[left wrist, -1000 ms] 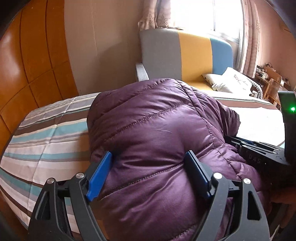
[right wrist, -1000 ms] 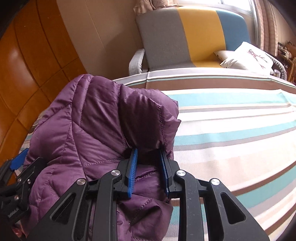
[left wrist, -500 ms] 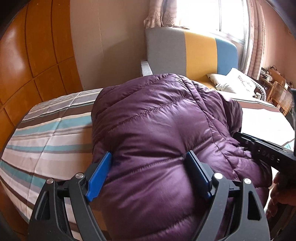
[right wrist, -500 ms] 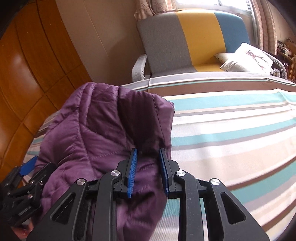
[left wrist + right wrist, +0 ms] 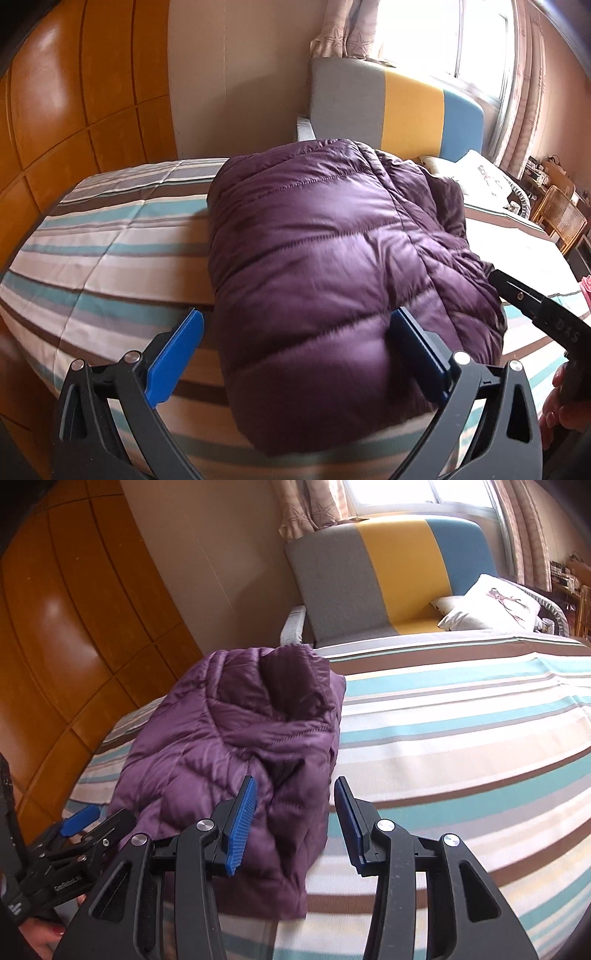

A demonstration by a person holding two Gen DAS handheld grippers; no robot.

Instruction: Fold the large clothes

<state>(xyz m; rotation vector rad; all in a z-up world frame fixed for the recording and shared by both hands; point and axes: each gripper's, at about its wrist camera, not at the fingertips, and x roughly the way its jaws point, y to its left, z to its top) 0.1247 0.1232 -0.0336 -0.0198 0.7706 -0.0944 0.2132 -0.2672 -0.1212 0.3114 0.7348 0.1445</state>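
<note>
Purple jacket (image 5: 332, 266) is lying bundled on the striped bed (image 5: 110, 236), apparently folded; left gripper (image 5: 295, 354) is being opened wide around its near edge, right gripper (image 5: 295, 823) is being opened beside its corner, nothing being gripped

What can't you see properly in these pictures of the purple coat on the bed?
- Coat: its underside, sleeves and zip are hidden in both views, folded under its own top layers.
- Bed: the near edge is cut off in the left view behind the left gripper.
- Shelves by the window: things there are too small in the right view.
- Right gripper, jaws opening: the coat's near corner is blurred.
</note>
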